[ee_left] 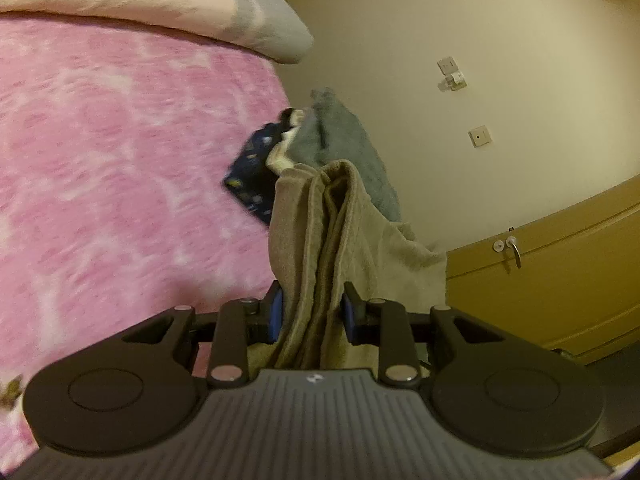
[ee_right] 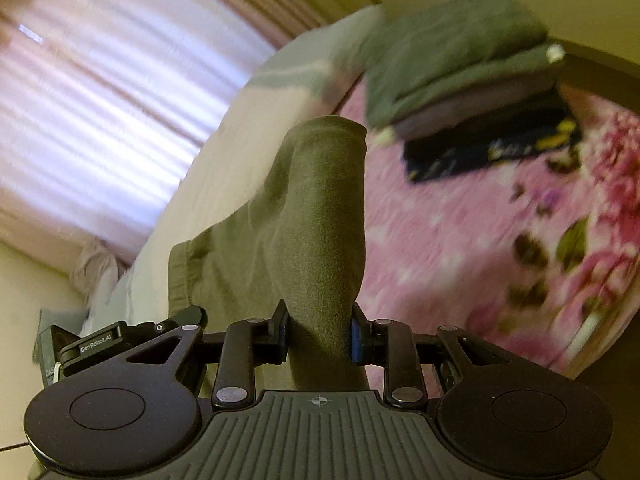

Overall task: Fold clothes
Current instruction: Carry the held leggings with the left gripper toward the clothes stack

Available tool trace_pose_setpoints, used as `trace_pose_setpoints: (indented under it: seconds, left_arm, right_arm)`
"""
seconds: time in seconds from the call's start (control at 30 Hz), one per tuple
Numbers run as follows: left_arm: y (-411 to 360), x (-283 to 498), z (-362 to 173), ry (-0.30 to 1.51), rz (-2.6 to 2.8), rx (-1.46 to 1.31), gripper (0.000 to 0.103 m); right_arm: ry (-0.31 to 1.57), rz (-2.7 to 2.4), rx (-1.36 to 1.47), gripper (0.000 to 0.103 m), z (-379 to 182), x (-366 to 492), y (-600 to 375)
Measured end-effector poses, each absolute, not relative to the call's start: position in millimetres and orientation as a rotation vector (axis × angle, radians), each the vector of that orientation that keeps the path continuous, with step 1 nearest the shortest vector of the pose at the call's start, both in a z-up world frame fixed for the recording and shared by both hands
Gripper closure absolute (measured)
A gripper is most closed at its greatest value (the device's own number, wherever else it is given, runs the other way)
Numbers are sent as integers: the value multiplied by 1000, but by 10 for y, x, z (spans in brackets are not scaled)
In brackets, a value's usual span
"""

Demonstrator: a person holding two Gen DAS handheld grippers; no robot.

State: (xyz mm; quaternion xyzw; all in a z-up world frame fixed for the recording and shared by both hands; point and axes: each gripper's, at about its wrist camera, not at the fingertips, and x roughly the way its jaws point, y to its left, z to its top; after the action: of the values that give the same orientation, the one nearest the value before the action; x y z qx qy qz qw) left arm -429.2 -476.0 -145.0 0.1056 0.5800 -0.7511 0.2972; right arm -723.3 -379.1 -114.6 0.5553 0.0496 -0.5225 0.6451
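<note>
Blurring pink bedspread (ee_right: 440, 240) behind gripped garment (ee_right: 320, 220)

Pink floral bedspread (ee_right: 460, 240), pillow (ee_left: 168, 4), curtain (ee_right: 100, 92), wooden door (ee_left: 560, 280).

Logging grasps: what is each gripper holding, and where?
Both hold an olive cloth: left gripper on gathered folds, right gripper on a bunched part; which edge cannot be told.

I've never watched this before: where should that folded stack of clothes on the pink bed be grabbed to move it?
I'd grip the folded stack by its thick folded edge, the one facing the camera, coming in level from that side. The layers lie flat on the bedspread, edges lined up there, so one pinch could catch all. Both the left gripper and right gripper now hold the khaki garment.
</note>
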Motion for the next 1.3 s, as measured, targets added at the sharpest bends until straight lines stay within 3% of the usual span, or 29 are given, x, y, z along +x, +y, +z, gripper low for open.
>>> trace_pose_setpoints:
  seconds: [0.37, 0.6, 1.07, 1.17, 1.23, 1.3]
  left_arm:
    - [-6465, -6091, -1326, 1498, -2085, 243, 79]
    - [-7344, -6736, -1362, 1518, -2077, 241, 79]
    - [-7881, -6907, -2047, 1613, -1955, 418, 76]
    - [-7949, -6903, -2151, 1576, -1930, 448, 72]
    - [-7979, -6845, -2132, 1543, -1918, 428, 72]
    - [-7998, -6766, -2070, 1479, -1911, 398, 72]
  right_arm:
    - [51, -1253, 1212, 76, -831, -8996, -5343]
    - [15, -1245, 1227, 76, -833, -9717, -6292]
    - [58, -1223, 1429, 76, -1611, -9983, -6783]
    - [106, -1290, 1428, 63, -1737, -9986, -6793]
    - [126, -1354, 1397, 46, -1719, -10003, -6749]
    - [147, -1405, 1333, 44, -1627, -10008, -6678]
